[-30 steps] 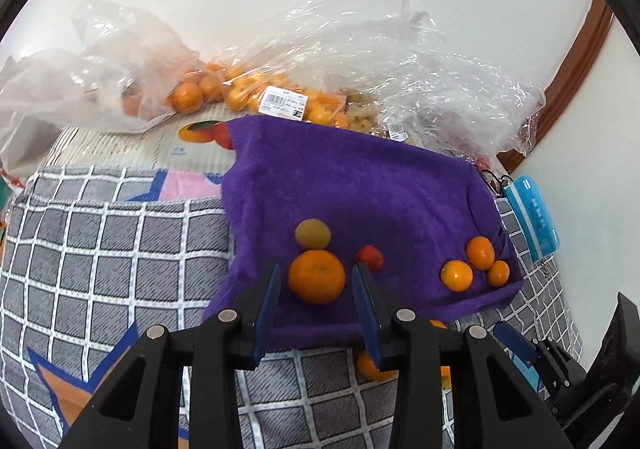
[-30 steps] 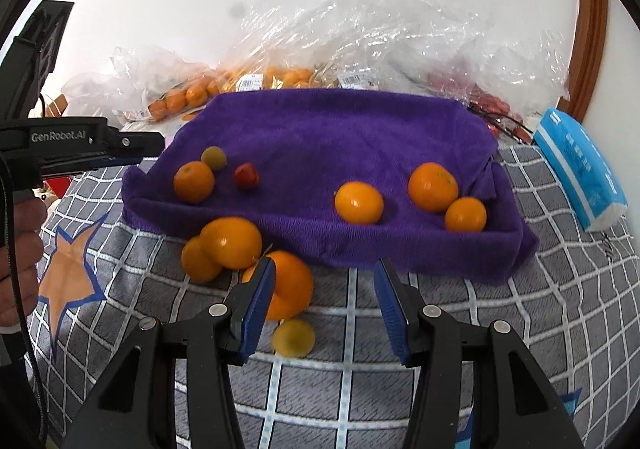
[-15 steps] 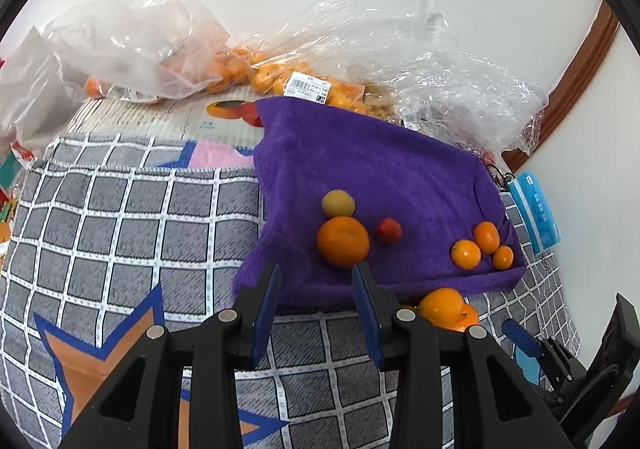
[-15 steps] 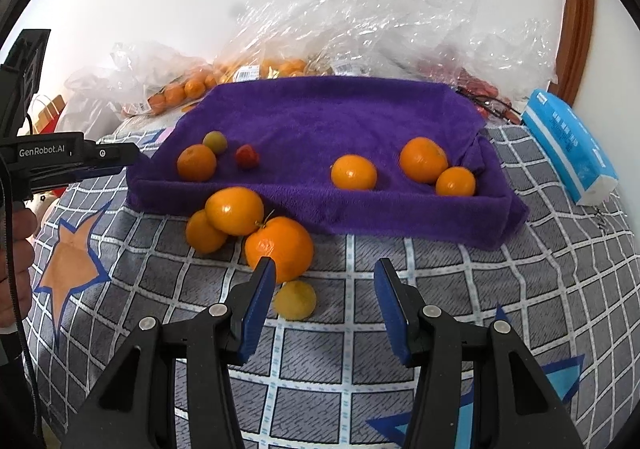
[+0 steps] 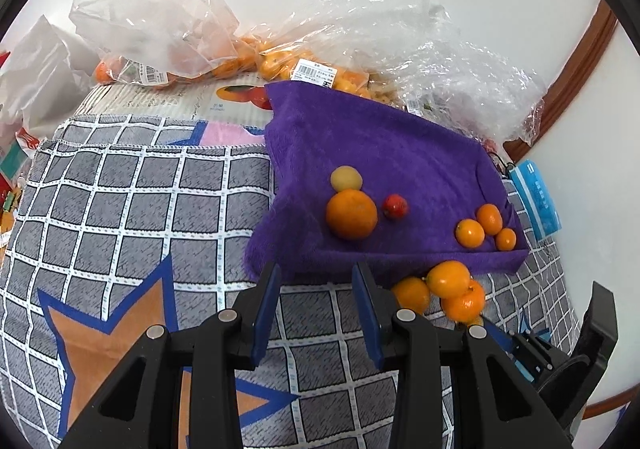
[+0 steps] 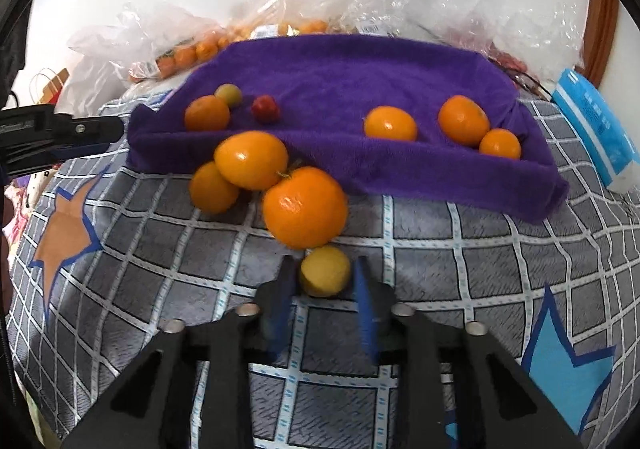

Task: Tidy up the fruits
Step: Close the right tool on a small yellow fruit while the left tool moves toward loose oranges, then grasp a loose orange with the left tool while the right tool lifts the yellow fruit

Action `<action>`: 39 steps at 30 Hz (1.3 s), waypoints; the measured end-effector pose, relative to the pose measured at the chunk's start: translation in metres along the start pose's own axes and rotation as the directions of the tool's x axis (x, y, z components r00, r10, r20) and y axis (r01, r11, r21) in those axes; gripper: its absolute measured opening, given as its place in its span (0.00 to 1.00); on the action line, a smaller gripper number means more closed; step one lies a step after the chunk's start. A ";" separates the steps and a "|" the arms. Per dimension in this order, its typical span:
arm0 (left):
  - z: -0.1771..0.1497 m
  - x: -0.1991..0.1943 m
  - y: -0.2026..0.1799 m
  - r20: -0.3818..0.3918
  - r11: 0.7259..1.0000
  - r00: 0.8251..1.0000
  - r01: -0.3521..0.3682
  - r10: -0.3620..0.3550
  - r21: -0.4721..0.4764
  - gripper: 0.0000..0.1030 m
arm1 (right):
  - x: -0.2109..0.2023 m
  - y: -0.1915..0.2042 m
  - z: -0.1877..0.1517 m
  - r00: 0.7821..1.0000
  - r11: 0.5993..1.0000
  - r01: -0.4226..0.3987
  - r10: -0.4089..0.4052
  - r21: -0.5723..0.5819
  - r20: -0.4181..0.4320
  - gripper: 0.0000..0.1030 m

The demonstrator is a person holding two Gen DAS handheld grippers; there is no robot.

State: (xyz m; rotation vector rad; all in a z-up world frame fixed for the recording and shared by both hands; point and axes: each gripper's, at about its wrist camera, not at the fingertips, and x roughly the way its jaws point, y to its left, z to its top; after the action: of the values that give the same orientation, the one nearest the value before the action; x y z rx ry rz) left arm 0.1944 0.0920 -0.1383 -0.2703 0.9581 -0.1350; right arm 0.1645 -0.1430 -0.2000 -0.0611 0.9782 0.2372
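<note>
Low centre of the right view: right hand-held gripper [image 6: 325, 277] pinching small yellow round fruit [image 6: 325, 276]; lift straight, clear of the big orange mandarin [image 6: 305, 205].

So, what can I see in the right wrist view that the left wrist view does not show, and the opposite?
Only the right wrist view shows the right tongs closed around the small yellow round fruit on the grey checked blanket.

Only the left wrist view shows the left tongs, empty, and the printed cardboard fruit box.

Both show the purple fluffy towel with its small red fruit, and the pile of three oranges in front of it.
</note>
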 end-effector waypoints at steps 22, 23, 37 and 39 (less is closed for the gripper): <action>-0.042 0.030 -0.054 -0.118 0.991 0.991 0.079 -0.065 0.112 0.37 | -0.042 -0.050 -0.024 0.996 0.996 0.074 -0.076 0.053 0.040 0.25; -0.043 0.031 -0.055 -0.122 0.990 0.990 0.082 -0.067 0.114 0.37 | -0.042 -0.052 -0.025 0.996 0.995 0.076 -0.079 0.058 0.037 0.25; -0.047 0.047 -0.063 -0.120 0.986 0.991 0.084 -0.067 0.142 0.37 | -0.031 -0.062 -0.031 0.997 0.994 0.070 -0.072 0.081 0.021 0.25; -0.044 0.051 -0.067 -0.120 0.986 0.990 0.085 -0.068 0.141 0.37 | -0.031 -0.065 -0.032 0.997 0.994 0.070 -0.072 0.084 0.022 0.25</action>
State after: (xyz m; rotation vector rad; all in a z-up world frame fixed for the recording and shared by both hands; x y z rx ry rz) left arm 0.1876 0.0083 -0.1828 -0.1655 1.0473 -0.2928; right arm 0.1366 -0.2162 -0.1953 -0.0169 0.9586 0.1314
